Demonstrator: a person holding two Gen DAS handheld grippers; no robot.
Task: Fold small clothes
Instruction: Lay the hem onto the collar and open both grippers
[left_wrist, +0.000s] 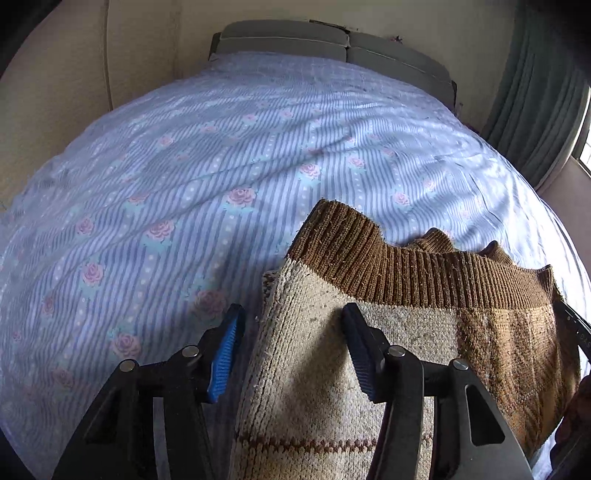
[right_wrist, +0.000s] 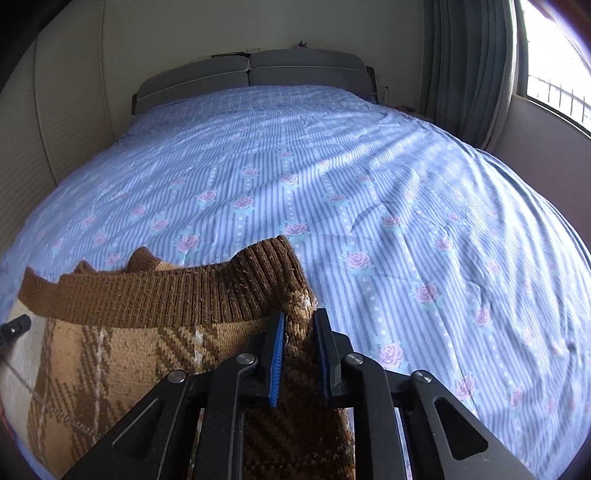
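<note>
Sweater (left_wrist: 388, 332), a brown and cream knit, is lying on the bed (left_wrist: 221, 166) at six o'clock, ribbed hem stretched between both tools, probably to keep it taut for folding. Right claw (right_wrist: 299, 350) is pinching the hem corner; left claw (left_wrist: 291, 350) is gaping wide, straddling the cream edge without gripping.

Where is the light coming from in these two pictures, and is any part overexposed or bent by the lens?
Right wrist view: daylight enters by the window, blown out white, beside the curtain. Left wrist view: the left tongs cast a shadow on the sweater. Both views: fisheye bulges the bedsheet; corners dark.
</note>
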